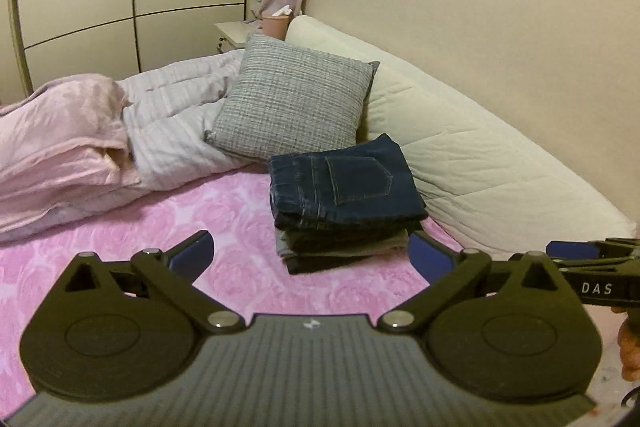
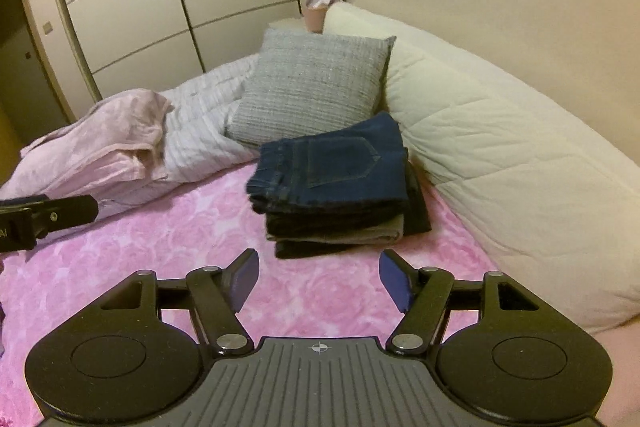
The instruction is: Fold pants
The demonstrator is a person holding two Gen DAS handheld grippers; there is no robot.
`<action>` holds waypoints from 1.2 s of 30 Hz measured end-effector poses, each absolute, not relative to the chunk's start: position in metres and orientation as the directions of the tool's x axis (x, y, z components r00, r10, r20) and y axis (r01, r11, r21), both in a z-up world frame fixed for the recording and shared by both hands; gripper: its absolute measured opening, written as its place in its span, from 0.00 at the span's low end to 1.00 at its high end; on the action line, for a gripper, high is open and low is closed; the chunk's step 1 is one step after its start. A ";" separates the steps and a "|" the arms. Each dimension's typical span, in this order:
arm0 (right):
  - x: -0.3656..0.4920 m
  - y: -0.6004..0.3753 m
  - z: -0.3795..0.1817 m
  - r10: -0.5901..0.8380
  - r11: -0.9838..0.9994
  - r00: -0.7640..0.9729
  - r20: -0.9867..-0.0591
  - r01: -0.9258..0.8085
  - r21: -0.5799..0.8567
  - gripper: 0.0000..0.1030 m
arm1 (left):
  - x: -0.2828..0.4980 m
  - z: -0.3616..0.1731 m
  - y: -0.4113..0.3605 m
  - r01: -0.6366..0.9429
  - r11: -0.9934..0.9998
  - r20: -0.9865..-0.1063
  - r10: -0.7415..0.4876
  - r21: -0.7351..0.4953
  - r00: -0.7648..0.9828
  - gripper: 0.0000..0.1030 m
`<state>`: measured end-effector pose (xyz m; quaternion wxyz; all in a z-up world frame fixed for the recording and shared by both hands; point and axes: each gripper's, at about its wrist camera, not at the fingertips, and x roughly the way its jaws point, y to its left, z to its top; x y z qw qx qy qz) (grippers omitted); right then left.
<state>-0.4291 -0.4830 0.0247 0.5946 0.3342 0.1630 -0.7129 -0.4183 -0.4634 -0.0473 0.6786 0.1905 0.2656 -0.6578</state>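
One pink blanket [image 1: 60, 139] lies at the left, one grey cushion [image 1: 292, 103] mid-bed, and one stack of about four folded pants [image 1: 344, 199], dark jeans [image 2: 332, 167] topmost, sits on the pink bedspread [image 1: 160, 227] beside the cream bolster [image 1: 480, 155]. The left gripper [image 1: 312, 253] and right gripper [image 2: 318, 279] both hover just short of the stack, jaws spread wide and empty.

Left claw [image 1: 312, 259]: jaws spread wide, empty, just short of the bed's folded stack.
Right claw [image 2: 318, 277]: likewise.

Lower pants [image 1: 340, 251] under jeans [image 1: 348, 183]
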 end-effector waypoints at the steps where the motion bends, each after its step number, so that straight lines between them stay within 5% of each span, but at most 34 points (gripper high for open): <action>1: -0.423 -0.476 0.027 -0.741 -0.245 -0.073 -0.668 0.955 0.168 0.62 | -0.415 -0.046 -0.450 0.992 0.056 -0.605 -0.796 -0.113 -0.023 0.99; 16: -0.355 -0.378 0.051 -0.740 -0.260 -0.043 -0.672 0.939 0.226 0.62 | -0.421 -0.045 -0.343 0.997 0.029 -0.708 -0.705 -0.078 -0.035 0.98; 36: -0.338 -0.372 0.043 -0.702 -0.224 -0.020 -0.712 0.955 0.194 0.62 | -0.431 -0.054 -0.343 0.997 0.016 -0.736 -0.675 -0.081 -0.049 0.98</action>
